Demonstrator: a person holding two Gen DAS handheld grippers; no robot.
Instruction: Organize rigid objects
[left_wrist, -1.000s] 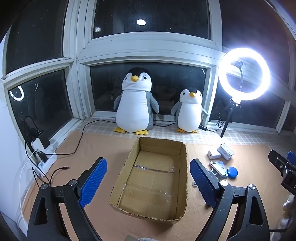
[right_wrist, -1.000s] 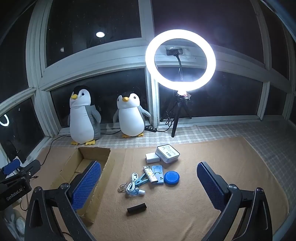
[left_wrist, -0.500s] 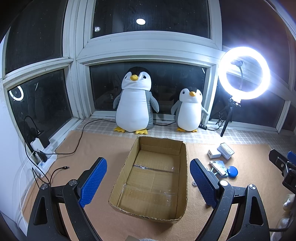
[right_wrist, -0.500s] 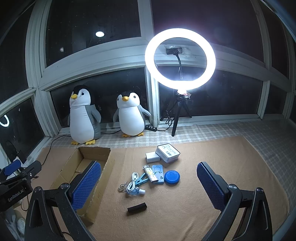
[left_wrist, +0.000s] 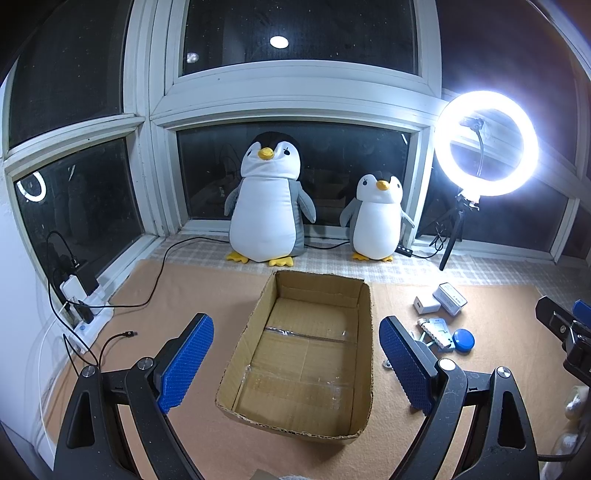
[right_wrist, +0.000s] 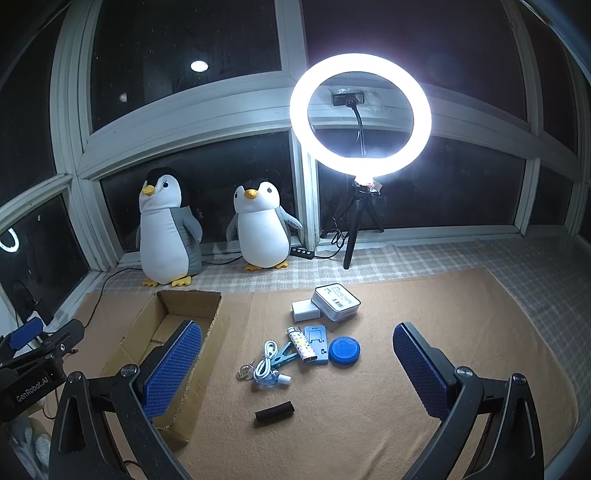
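Two plush penguins (left_wrist: 266, 206) flank a lit ring light (right_wrist: 360, 114).

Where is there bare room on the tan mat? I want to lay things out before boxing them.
Free: the tan mat right of the blue round disc, and the strip left of the open cardboard box toward the loose black cable. The box floor is bare too. Crowded: the cluster from the white tin down to the black cylinder.

A tan mat (right_wrist: 424, 354) covers the floor and carries an open cardboard box (left_wrist: 306, 354) at its left. To the right of the box lie a white tin (right_wrist: 335, 302), a white adapter (right_wrist: 305, 310), a lighter (right_wrist: 302, 344), a blue stand (right_wrist: 316, 344), a blue disc (right_wrist: 344, 352), a coiled cable (right_wrist: 265, 362), a blue clip (right_wrist: 283, 359) and a black cylinder (right_wrist: 274, 412).
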